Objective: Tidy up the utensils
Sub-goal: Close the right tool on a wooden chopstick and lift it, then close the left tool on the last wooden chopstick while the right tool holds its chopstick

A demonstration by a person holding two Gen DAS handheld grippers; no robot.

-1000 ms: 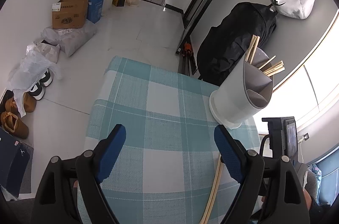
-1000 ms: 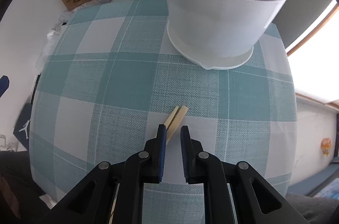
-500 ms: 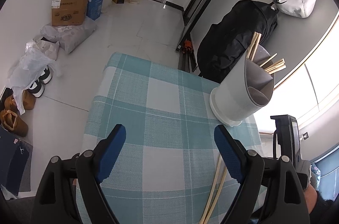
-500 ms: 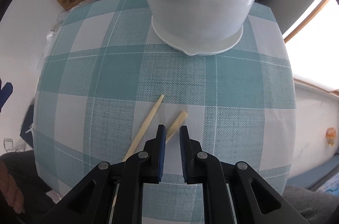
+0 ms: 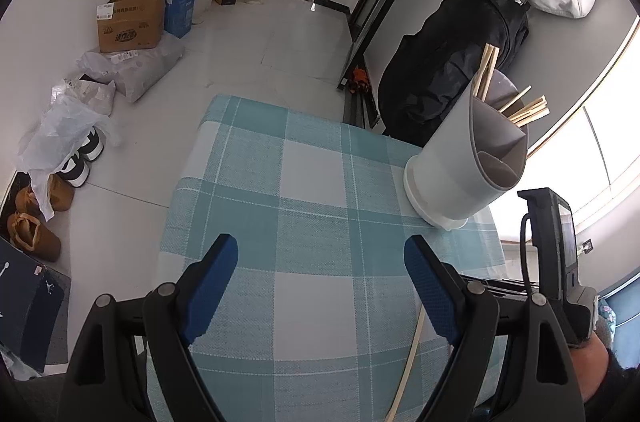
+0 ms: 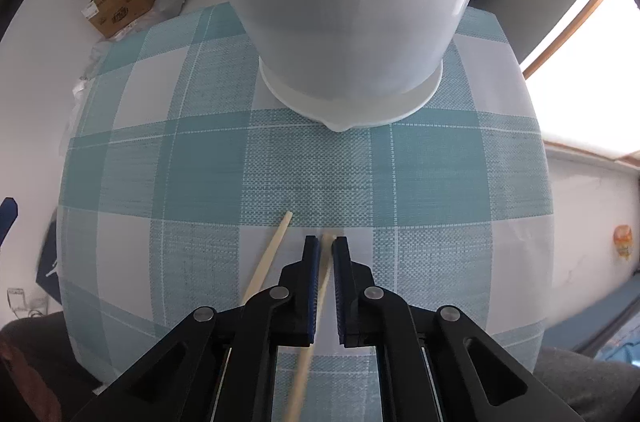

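While I watch both wrist feeds, this is what I have:
Right tongs (image 6: 327,246): pointing steeply down at the bench (image 6: 200,182), jaws having just closed, clenched on one chopstick (image 6: 324,262) that runs back between the pads.
Second chopstick (image 6: 272,254): flat on the checked cloth just left of those tongs, untouched.
Left tongs (image 5: 320,286): released, jaws wide, nothing between them, over the cloth.
Holder (image 5: 460,162): white, divided, upright near the bench's far right edge, with more chopsticks (image 5: 520,110) standing in its far compartments.
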